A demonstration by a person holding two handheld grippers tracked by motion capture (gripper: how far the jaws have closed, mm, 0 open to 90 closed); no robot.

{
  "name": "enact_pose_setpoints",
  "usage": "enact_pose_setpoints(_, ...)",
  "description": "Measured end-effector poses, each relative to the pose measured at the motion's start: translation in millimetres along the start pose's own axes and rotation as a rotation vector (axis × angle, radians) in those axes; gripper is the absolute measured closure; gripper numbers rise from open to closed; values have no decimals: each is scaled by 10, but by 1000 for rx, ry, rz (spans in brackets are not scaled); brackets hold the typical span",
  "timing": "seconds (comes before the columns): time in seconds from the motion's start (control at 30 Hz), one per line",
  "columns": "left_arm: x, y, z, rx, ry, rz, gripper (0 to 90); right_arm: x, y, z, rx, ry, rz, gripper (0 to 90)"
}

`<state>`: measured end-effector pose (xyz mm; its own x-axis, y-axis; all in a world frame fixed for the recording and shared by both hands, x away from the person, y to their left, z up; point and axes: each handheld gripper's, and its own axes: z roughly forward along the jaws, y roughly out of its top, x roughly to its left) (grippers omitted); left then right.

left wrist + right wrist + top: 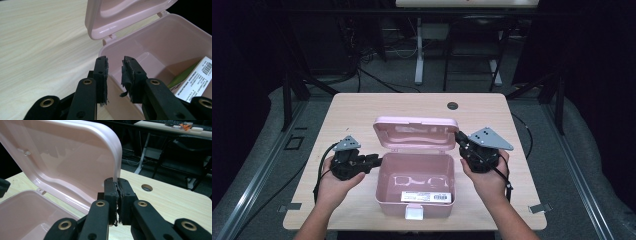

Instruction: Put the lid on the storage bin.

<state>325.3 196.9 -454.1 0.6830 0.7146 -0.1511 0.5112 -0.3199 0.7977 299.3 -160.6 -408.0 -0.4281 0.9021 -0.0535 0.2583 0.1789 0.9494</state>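
Note:
A pink plastic box (pixel 381 186) stands open at the middle of the wooden table, its lid (pixel 416 134) raised upright at the back. Inside lies a flat item with a white barcode label (pixel 426 196) and a green edge (pixel 180 79). My left gripper (pixel 374 161) is at the box's left wall (pixel 130 47). Its jaws (pixel 115 67) stand apart with the rim in the gap, and the pads do not press on it. My right gripper (pixel 458 137) is shut on the lid's right edge (pixel 117 157), which runs down between its pads (pixel 117 186).
A round cable hole (pixel 452 105) sits in the table near its far edge, behind the lid. Metal clips (pixel 289 207) mark the front corners. Bare tabletop (pixel 342 120) lies left and right of the box. Desk legs and a chair stand beyond the table.

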Motion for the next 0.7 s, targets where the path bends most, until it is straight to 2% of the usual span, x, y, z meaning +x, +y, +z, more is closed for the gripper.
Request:
enact_pose_setpoints(0.27, -38, 112, -171, -76, 24, 14, 721, -17, -8, -7, 0, 16, 17, 868)
enact_pose_setpoints(0.4, -53, 174, -235, -95, 35, 32, 717, -16, -19, -11, -7, 17, 19, 867)
enact_pose_setpoints(0.53, -81, 221, -261, -116, 37, 29, 713, -10, -42, -23, -19, 20, 27, 867)
enact_pose_setpoints(0.7, -103, 308, -319, -134, 60, 43, 707, 6, -57, -36, -25, 15, 21, 867)
